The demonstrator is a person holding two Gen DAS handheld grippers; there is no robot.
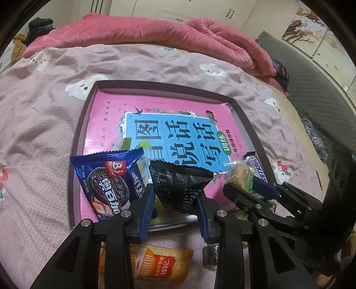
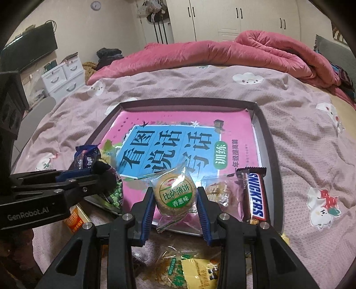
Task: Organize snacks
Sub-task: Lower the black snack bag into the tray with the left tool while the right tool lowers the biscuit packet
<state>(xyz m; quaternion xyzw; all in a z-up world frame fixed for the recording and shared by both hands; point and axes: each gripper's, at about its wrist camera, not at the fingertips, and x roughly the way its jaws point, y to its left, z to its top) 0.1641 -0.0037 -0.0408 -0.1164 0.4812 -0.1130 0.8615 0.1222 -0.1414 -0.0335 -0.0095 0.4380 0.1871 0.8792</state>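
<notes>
Blue-padded jaws of the left gripper [image 1: 175, 200] clamp a black crinkle-edged snack pouch [image 1: 181, 185] over the near edge of a shallow dark-rimmed tray [image 1: 74, 142], while the right gripper [image 2: 175, 201] pinches a clear-wrapped round biscuit with a green label [image 2: 174, 194] above the same edge. Lining the tray is a pink and blue book cover with large Chinese characters [image 1: 169, 131]. Lying on it are a blue sandwich-cookie packet [image 1: 109, 180], a brown Snickers bar [image 2: 255, 195] and a clear pack of pale biscuits [image 2: 219, 192]. A green-pea bag [image 2: 115, 195] is mostly hidden behind the left gripper in the right wrist view, its label unreadable. Short of the tray, an orange and yellow rice-cracker packet [image 1: 160, 264] is partly covered by the gripper's black arms, a small dark brown wrapped piece [image 1: 210, 255] is too screened to identify, and a yellow and green packet [image 2: 191, 270] is cut off by the frame's lower edge. Everything rests on a mauve bedspread printed with white cartoon clouds [image 1: 44, 115], with a rumpled pink quilt [image 2: 244, 51] heaped at the far side. Beyond stand white wardrobe doors [image 2: 233, 17], a dark flat television [image 2: 29, 51] and a white drawer unit [image 2: 63, 77].
</notes>
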